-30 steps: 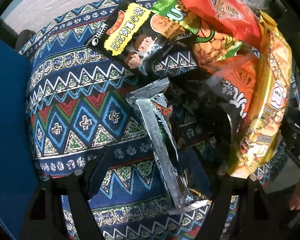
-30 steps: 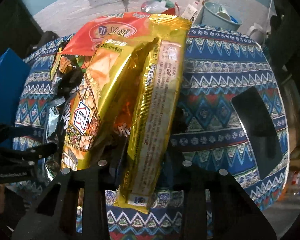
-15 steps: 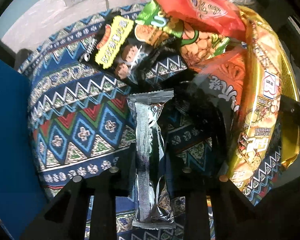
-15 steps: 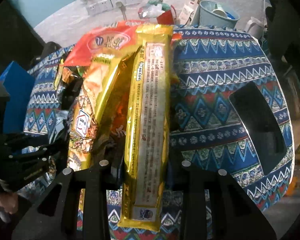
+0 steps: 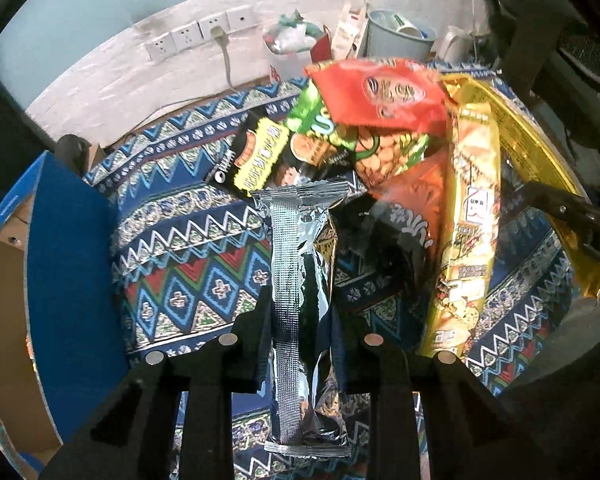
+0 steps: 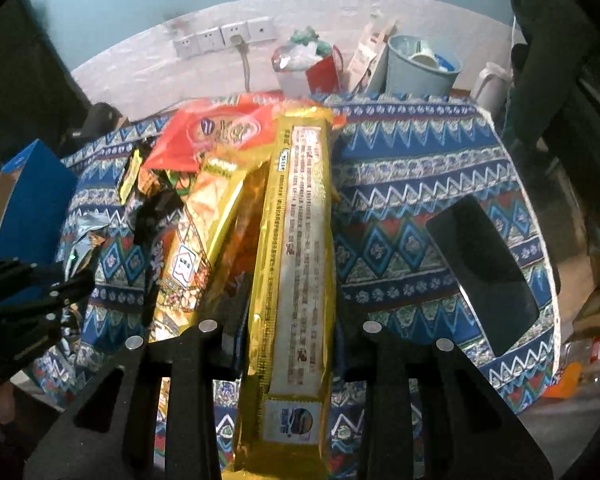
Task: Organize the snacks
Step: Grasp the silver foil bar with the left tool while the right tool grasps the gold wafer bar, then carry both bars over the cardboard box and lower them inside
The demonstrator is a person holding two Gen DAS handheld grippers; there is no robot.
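My left gripper (image 5: 300, 332) is shut on a long silver foil snack pack (image 5: 300, 280), held lengthwise above the patterned tablecloth (image 5: 188, 248). My right gripper (image 6: 290, 332) is shut on a long gold snack pack (image 6: 296, 260), its printed back side facing up. A heap of snacks lies on the cloth: a red bag (image 5: 380, 96), a green peanut bag (image 5: 380, 152), a black-and-yellow bag (image 5: 260, 156), an orange bag (image 5: 416, 200) and a second gold pack (image 5: 468, 232). In the right wrist view the left gripper (image 6: 24, 304) shows at the left edge.
A blue cardboard box (image 5: 64, 280) stands at the table's left side. A black tray (image 6: 488, 276) lies on the cloth at the right. Behind the table are wall sockets (image 5: 200, 36), a light bucket (image 6: 420, 68), a red bag (image 6: 324, 72) and a white jug (image 6: 492, 84).
The left gripper closed on the silver pack and lifted it, straightening it lengthwise. The right gripper rose with the gold pack. Both views now show more of the wall behind.
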